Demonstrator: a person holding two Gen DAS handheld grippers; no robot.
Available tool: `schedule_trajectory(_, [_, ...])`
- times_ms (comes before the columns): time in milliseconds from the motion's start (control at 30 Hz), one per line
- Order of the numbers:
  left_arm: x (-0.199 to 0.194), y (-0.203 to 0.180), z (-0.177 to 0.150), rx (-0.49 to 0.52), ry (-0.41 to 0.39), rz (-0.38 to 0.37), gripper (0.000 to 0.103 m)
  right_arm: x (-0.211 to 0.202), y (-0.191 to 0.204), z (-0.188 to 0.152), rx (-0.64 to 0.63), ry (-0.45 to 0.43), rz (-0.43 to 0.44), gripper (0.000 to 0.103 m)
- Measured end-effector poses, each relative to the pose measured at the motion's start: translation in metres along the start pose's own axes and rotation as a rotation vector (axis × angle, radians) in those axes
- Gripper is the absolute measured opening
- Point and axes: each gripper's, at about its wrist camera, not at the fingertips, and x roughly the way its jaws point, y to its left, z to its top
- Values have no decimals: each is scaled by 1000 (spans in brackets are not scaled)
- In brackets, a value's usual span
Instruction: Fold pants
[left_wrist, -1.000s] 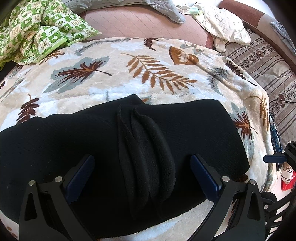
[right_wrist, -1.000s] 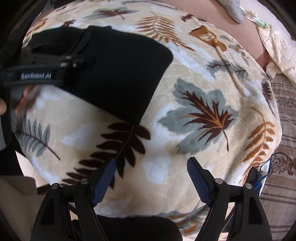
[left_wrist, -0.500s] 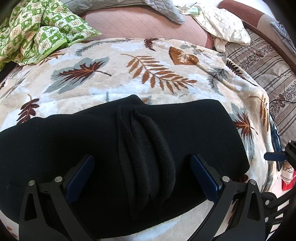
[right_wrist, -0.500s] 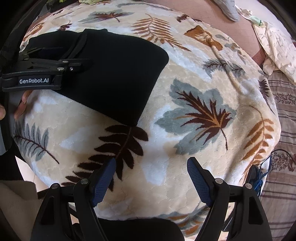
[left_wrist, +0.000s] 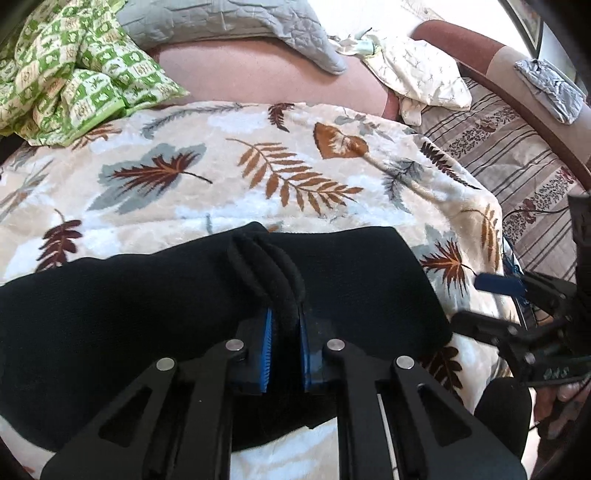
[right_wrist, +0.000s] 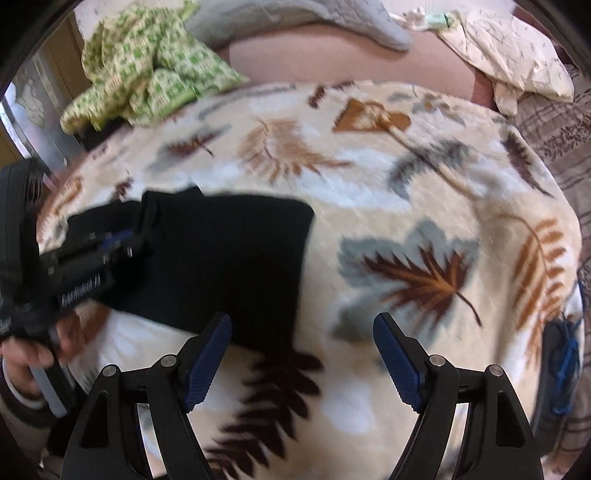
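Black pants (left_wrist: 147, 302) lie flat across the near part of a leaf-print blanket (left_wrist: 258, 177), with a raised ridge of bunched fabric (left_wrist: 273, 273) in the middle. My left gripper (left_wrist: 284, 343) is shut on the near end of that ridge. In the right wrist view the pants (right_wrist: 229, 258) show at left with the left gripper (right_wrist: 92, 258) on them. My right gripper (right_wrist: 303, 362) is open and empty, above the blanket (right_wrist: 406, 206) by the pants' right end. It also shows at the right edge of the left wrist view (left_wrist: 517, 295).
A green patterned cloth (left_wrist: 66, 66) lies at the back left, a grey quilted pillow (left_wrist: 236, 18) at the back, and a cream cloth (left_wrist: 421, 74) at the back right. A striped sheet (left_wrist: 517, 158) covers the bed to the right.
My left gripper has closed from wide open onto the ridge of pants fabric. My right gripper has swung toward the pants' right end; its view is motion-blurred.
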Motion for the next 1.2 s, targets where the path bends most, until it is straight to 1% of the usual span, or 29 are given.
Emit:
schedule_trajectory(67, [-5,3,-1,-3,-4,3,10,2,8,3,0,-36,33,80])
schedule_trajectory(133, [-3,6,-1,6,-6,33,10,8,16,8,2,-63,61,79])
schedule_trajectory(200, [10,9,-2,-4,13,56,10,21,23,13,4,-77,74,67])
schedule_trajectory(233, [14,10,-2,-9,22,58,10,28,25,14,5,-75,69,57])
schedule_trajectory(267, [17,12,-3,-11,26,63,11,35,28,15,4,-67,54,50])
schedule_trajectory(300, [19,13,-4,-18,25,66,12,45,30,15,-4,-54,27,50])
schedule_trajectory(367, [19,17,-4,-37,23,68,19,54,32,12,-24,-53,9,50])
schedule_trajectory(433, [15,24,-4,-66,27,69,34,56,31,11,-21,-58,9,50])
schedule_trajectory(467, [13,28,-4,-77,31,76,38,54,30,11,-14,-57,12,51])
schedule_trajectory(500, [11,30,-5,-88,31,84,47,51,28,12,-6,-56,15,51])
schedule_trajectory(533, [8,34,-5,-101,29,91,53,46,27,13,5,-56,19,51])
schedule_trajectory(633, [-3,44,-10,-139,22,94,55,31,28,13,20,-81,51,51])
schedule_trajectory(800, [-21,50,-18,-128,0,160,55,17,49,17,-13,-119,84,51])
schedule_trajectory(867, [-29,53,-24,-125,-12,191,58,20,61,19,-30,-123,100,51])
schedule_trajectory(1033, [-43,68,-33,-144,-34,228,63,42,87,20,-57,-91,133,51])
schedule_trajectory(1200, [-47,84,-39,-171,-35,256,64,59,108,17,-81,-69,138,50])
